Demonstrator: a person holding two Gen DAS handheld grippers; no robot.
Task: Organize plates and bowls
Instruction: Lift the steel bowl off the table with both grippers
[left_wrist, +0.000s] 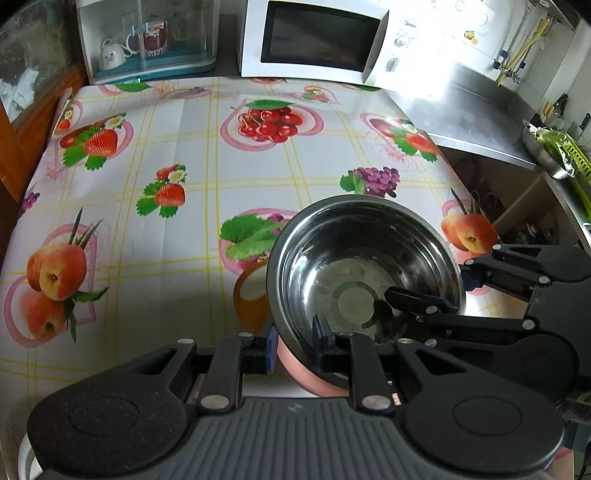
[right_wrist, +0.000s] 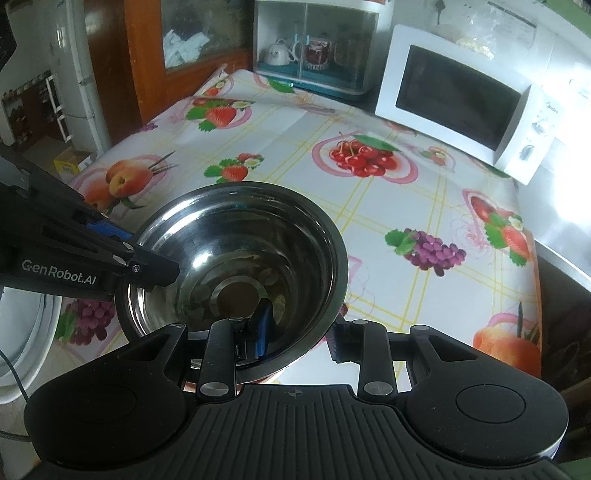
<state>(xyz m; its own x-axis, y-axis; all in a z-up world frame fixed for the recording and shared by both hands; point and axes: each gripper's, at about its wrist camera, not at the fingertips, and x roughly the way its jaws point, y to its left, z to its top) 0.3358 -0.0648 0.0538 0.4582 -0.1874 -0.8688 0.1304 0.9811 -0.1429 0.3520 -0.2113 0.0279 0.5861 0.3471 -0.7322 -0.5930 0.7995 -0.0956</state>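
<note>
Your left tool (left_wrist: 293, 349) is clamped on the near rim of the bowl (left_wrist: 364, 273), one finger inside the steel wall and one outside against its pink skin. Your right tool (right_wrist: 295, 334) grips the same bowl (right_wrist: 236, 258) on the opposite rim, at about 3 o'clock in the left view, again with one pad inside and one out. The bowl hangs tilted between the two tools above the counter (left_wrist: 207, 173), at 5 o'clock from the cherries print and well short of the microwave (left_wrist: 314, 38) at 12 o'clock. The step in hand looks like a two-handed carry of the bowl toward its resting spot. A white rim, perhaps a plate (right_wrist: 22, 339), shows at 8 o'clock in the right view. Next you need to keep both grips matched, level the bowl, and lower it squarely before letting go.
</note>
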